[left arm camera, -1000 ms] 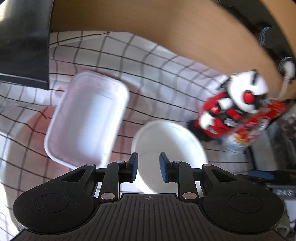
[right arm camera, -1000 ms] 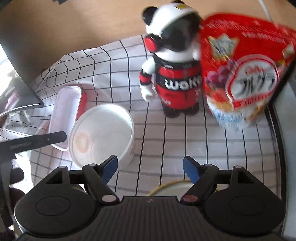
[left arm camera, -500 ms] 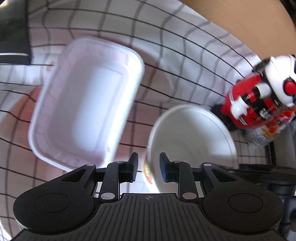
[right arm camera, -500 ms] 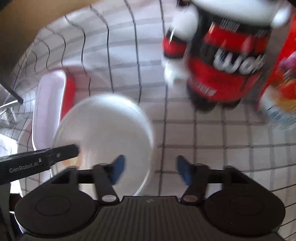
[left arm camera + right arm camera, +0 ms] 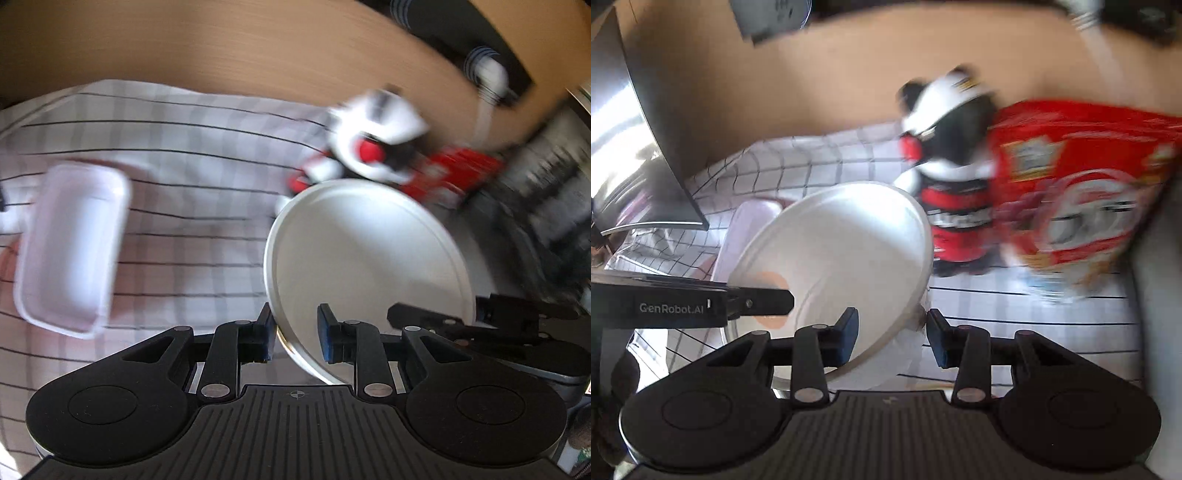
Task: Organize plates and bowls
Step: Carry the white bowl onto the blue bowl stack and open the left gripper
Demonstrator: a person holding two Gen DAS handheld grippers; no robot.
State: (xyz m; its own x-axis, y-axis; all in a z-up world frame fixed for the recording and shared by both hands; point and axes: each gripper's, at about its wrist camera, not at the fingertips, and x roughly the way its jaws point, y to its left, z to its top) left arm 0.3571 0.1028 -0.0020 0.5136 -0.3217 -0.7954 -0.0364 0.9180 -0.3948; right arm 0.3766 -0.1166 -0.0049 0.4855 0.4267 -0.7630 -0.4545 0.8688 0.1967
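Bowl point(image 5: 365, 254) round, white, plain inside, tilted, rim pinched by left gripper point(image 5: 295, 334) and right gripper point(image 5: 892, 338)

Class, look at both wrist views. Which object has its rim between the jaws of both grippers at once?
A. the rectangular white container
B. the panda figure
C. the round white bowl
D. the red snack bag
C: the round white bowl has its rim between the jaws of the left gripper and, on the opposite side, the right gripper, whose jaws have just been closing.
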